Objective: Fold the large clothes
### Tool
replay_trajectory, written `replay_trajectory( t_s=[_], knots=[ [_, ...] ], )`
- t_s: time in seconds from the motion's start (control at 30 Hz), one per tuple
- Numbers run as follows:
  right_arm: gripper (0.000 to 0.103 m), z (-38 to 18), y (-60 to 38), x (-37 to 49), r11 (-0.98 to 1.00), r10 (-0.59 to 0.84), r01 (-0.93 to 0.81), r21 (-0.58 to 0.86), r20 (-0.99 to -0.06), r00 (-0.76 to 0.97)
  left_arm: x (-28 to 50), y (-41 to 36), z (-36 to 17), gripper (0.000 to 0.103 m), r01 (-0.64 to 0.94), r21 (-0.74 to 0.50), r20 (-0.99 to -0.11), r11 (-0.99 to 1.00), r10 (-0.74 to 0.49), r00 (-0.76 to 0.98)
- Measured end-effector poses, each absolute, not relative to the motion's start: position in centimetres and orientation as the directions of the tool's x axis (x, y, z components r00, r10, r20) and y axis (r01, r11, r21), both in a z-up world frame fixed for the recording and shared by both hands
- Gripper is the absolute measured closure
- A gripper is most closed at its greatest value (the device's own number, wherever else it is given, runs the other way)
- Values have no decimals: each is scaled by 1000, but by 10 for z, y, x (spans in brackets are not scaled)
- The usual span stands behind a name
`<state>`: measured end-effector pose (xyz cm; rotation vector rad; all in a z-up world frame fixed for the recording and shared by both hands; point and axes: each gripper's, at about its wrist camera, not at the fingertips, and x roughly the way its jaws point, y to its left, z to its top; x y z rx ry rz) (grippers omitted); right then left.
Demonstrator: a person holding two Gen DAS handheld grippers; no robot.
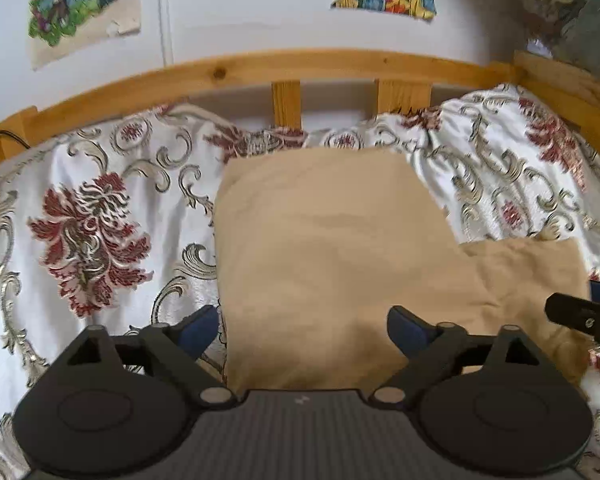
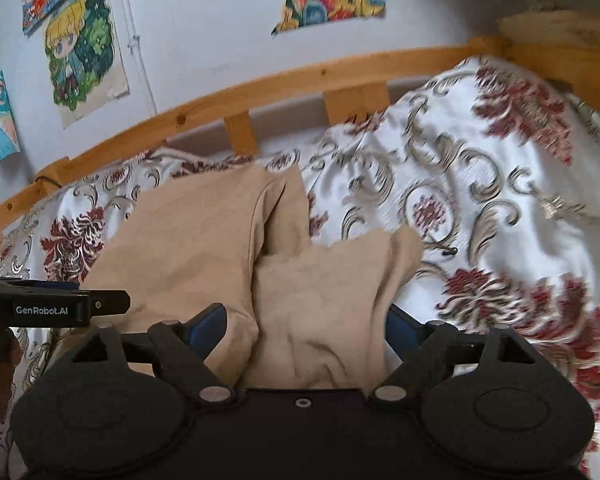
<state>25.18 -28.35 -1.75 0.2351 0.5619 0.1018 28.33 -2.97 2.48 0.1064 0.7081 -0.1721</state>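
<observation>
Between the blue pads of the left gripper [image 1: 300, 334] lies the tan garment [image 1: 332, 256], but the jaws stand wide apart and press on nothing. The right gripper [image 2: 306, 330] is equally wide, with a loose fold of the cloth between its pads, not held. The garment rests partly folded on the patterned bedspread [image 1: 100, 208]. I judge each gripper should take one near corner, close fully, then lift both evenly.
</observation>
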Motion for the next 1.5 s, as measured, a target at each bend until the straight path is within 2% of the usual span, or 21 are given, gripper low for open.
replay_trajectory(
  t_s=[0.1,0.3,0.43,0.57,0.77,0.87,0.97,1.07,1.3,1.5],
  knots=[
    [8,0,-289,233,971,142,-33,236,-462,875,268,-31,40,6,199,26,-635,980,-138,760],
    [1,43,-294,194,981,114,-51,187,-343,932,232,-23,78,1,182,-21,-578,983,-161,800],
    [1,62,-293,160,984,97,-50,171,-280,955,205,-12,100,1,190,-52,-555,980,-186,810],
    [1,72,-290,126,970,106,-46,240,-242,965,176,6,113,1,202,-92,-552,975,-219,805],
    [1,81,-278,80,972,84,-38,233,-190,978,136,22,113,1,184,-70,-548,980,-192,814],
    [1,74,-272,66,975,63,-18,223,-194,979,115,26,103,1,162,-40,-531,986,-159,833],
    [1,61,-267,60,977,85,-32,209,-248,965,97,30,86,1,129,-54,-497,990,-139,857],
    [1,51,-260,51,986,74,-27,164,-287,955,86,28,69,1,110,-13,-475,994,-103,874],
    [1,30,-256,46,996,23,12,94,-361,932,87,28,52,1,117,-34,-512,993,-118,851],
    [1,25,-257,49,996,27,8,94,-365,931,87,29,50,1,121,-33,-523,992,-120,844]
  ],
)
